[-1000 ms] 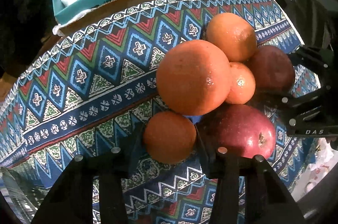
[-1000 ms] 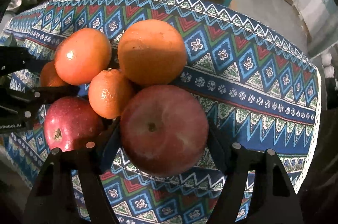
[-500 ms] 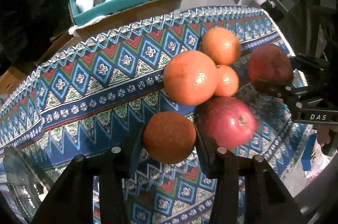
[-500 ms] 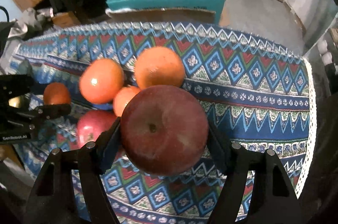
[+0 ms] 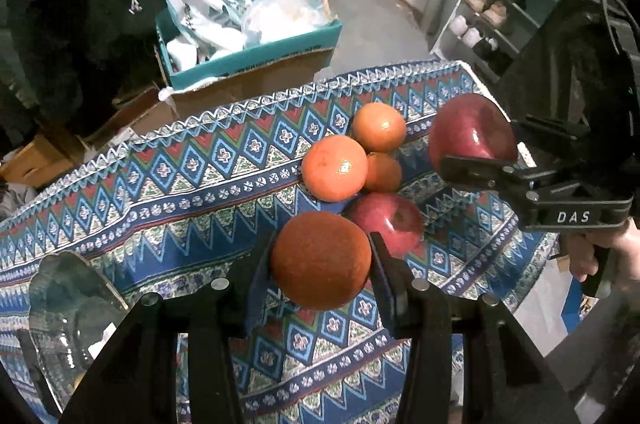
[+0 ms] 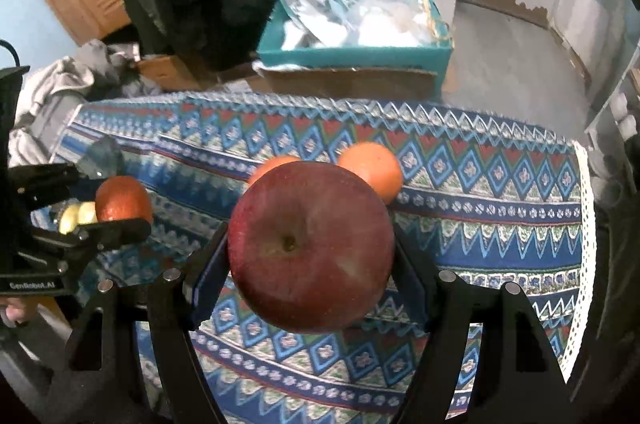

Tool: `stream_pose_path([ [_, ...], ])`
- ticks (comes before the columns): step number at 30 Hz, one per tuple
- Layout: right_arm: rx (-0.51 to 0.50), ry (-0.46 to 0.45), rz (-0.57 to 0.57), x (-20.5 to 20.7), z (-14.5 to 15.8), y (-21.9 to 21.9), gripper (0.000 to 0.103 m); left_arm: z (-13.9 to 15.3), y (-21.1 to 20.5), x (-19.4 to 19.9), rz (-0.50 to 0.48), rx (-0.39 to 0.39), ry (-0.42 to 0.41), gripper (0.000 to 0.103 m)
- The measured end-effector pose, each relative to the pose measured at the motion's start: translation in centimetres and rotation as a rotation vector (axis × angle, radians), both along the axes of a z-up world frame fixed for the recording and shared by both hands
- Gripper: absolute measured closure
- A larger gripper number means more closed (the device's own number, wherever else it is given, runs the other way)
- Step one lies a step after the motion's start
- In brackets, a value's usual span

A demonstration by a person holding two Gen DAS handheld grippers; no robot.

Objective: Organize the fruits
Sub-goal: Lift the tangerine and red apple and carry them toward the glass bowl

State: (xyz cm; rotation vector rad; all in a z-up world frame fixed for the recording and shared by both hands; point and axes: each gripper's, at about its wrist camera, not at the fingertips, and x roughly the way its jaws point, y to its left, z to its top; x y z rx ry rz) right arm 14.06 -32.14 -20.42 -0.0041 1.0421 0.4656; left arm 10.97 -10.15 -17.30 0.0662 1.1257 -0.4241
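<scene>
My left gripper (image 5: pixel 320 260) is shut on a small orange (image 5: pixel 321 261) and holds it above the patterned cloth. My right gripper (image 6: pixel 310 248) is shut on a red apple (image 6: pixel 310 246), also lifted; it shows from the side in the left wrist view (image 5: pixel 472 128). On the cloth lie a large orange (image 5: pixel 334 168), two smaller oranges (image 5: pixel 379 126) and a second red apple (image 5: pixel 386 220), bunched together. The left gripper with its orange (image 6: pixel 123 199) shows at the left of the right wrist view.
The table has a blue patterned cloth (image 5: pixel 160 184). A glass bowl (image 5: pixel 68 308) stands at the near left, with yellow fruit (image 6: pixel 78 216) in it. A teal box with bags (image 5: pixel 248 36) sits beyond the far edge. Shelves (image 5: pixel 508 4) stand at the right.
Both grippers have risen and pulled back from the pile, each carrying its fruit. The glass bowl has come into view at the left.
</scene>
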Motion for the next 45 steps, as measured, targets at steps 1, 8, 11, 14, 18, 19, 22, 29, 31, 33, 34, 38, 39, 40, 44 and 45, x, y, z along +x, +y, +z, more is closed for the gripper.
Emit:
stream_pose_path([
  [1,0.010,-0.004,0.003,-0.2,0.4,0.2,0.029,0.4,0.2,-0.3,0.001,-0.002,-0.009,0.056],
  [8,0.056,-0.042,0.033,-1.5,3.1,1.8,0.029,2.8,1.7,-2.1,0.014,-0.020,-0.055,0.056],
  [11,0.071,-0.064,0.047,-2.1,4.2,2.6,0.029,3.8,2.4,-2.8,0.020,-0.032,-0.077,0.056],
  [14,0.090,-0.082,0.062,-2.6,5.2,3.2,0.029,4.9,3.0,-3.5,0.027,-0.037,-0.101,0.056],
  [18,0.103,-0.095,0.083,-3.2,6.4,4.2,0.029,5.9,3.7,-4.2,0.033,-0.037,-0.126,0.056],
  [19,0.108,-0.097,0.090,-3.4,6.7,4.6,0.029,6.2,4.0,-4.4,0.037,-0.037,-0.132,0.056],
  [22,0.123,-0.104,0.112,-3.9,7.4,5.4,0.029,6.9,4.8,-5.0,0.046,-0.044,-0.141,0.056],
  [29,0.152,-0.108,0.162,-4.6,8.3,7.4,0.029,8.1,6.7,-5.9,0.078,-0.054,-0.169,0.056],
  [31,0.163,-0.107,0.175,-4.6,8.5,8.0,0.029,8.3,7.5,-6.1,0.093,-0.053,-0.174,0.056],
  [33,0.170,-0.107,0.188,-4.7,8.8,8.8,0.029,8.4,8.3,-6.2,0.112,-0.059,-0.171,0.056],
  [34,0.174,-0.106,0.195,-4.8,8.8,9.1,0.029,8.4,8.8,-6.2,0.122,-0.061,-0.166,0.056],
  [38,0.193,-0.094,0.218,-4.6,9.0,10.6,0.029,8.4,10.0,-6.4,0.144,-0.071,-0.164,0.056],
  [39,0.195,-0.091,0.226,-4.6,9.0,11.0,0.029,8.4,10.3,-6.4,0.148,-0.072,-0.164,0.056],
  [40,0.194,-0.088,0.234,-4.6,9.0,11.5,0.029,8.3,10.7,-6.5,0.154,-0.074,-0.163,0.056],
  [44,0.193,-0.079,0.260,-4.3,9.0,13.4,0.029,8.2,12.2,-6.8,0.178,-0.075,-0.166,0.056],
  [45,0.195,-0.076,0.265,-4.2,9.0,13.8,0.029,8.2,12.6,-6.8,0.185,-0.075,-0.164,0.056],
])
